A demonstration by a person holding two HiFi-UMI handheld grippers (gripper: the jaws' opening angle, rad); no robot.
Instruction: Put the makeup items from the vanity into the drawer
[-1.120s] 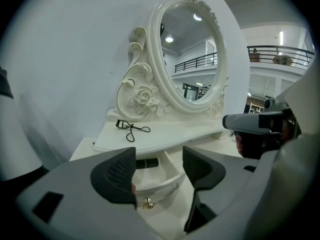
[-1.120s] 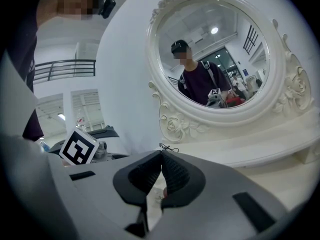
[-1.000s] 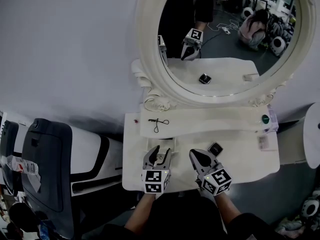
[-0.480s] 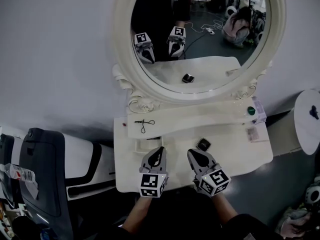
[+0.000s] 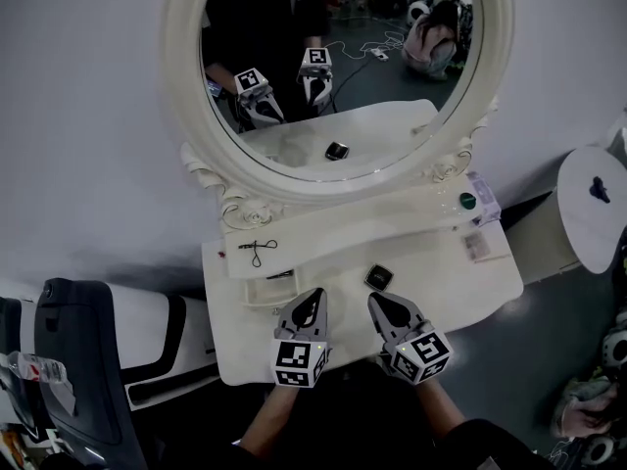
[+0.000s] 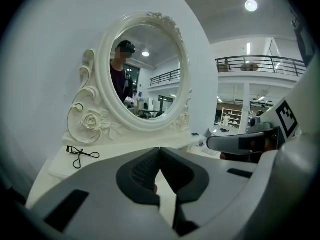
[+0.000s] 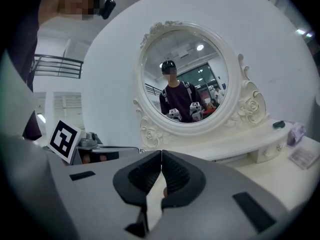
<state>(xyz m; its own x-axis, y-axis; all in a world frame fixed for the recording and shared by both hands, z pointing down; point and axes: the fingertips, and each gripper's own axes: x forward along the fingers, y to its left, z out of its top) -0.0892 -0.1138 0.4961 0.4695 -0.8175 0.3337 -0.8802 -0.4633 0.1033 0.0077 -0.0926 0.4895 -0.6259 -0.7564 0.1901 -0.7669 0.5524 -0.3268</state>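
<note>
Eyelash curler is lying at the left end of the raised shelf under the mirror. Left hand-held gripper is hovering over the front of the counter, jaws clenched together with nothing between them. Black compact is sitting on the counter just ahead of the right hand-held gripper, apart from it. That gripper is likewise clenched and carrying nothing. Green-capped item is resting at the shelf's right end, with flat packets lying just below it.
</note>
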